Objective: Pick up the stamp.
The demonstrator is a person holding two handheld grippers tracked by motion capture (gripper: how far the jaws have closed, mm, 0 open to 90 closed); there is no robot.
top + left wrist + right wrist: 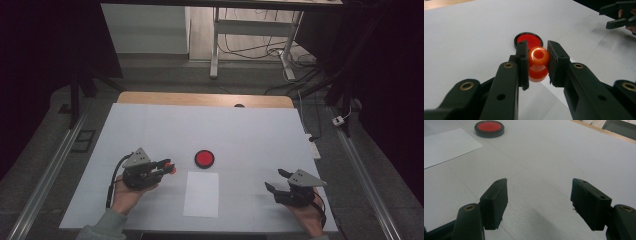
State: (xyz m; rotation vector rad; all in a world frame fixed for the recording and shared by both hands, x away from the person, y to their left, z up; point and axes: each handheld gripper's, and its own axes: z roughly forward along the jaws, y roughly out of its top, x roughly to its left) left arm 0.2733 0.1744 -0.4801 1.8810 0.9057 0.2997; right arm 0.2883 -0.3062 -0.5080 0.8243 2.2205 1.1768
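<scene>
A dim room surrounds a table (150,125) covered in pale grey-white, with a wooden edge at its far side and cables on the floor beyond.

My left gripper (537,62) is closed on a small glossy orange stamp (538,63) with a rounded knob on top. The 2 black pads press its sides, and it hangs clear of the table as far as I can tell. From the high view, this gripper (167,166) sits at the left of the table, pointing right, with the orange piece at its tip.

Just beyond the tip lies a round red ink pad (528,40) in a black rim, flat on the table. Near it, toward me, lies a white sheet of paper (201,194).

My right gripper (539,197) rests well apart at the right of the table, its jaws wide open with nothing between them.

Risks, as I judge them: the knob is round and slick, so the stamp could twist or slip from the pads if I press down off-centre on the pad. A tilted stamp would ink unevenly. The loose sheet could slide when stamped, since nothing holds it down.
</scene>
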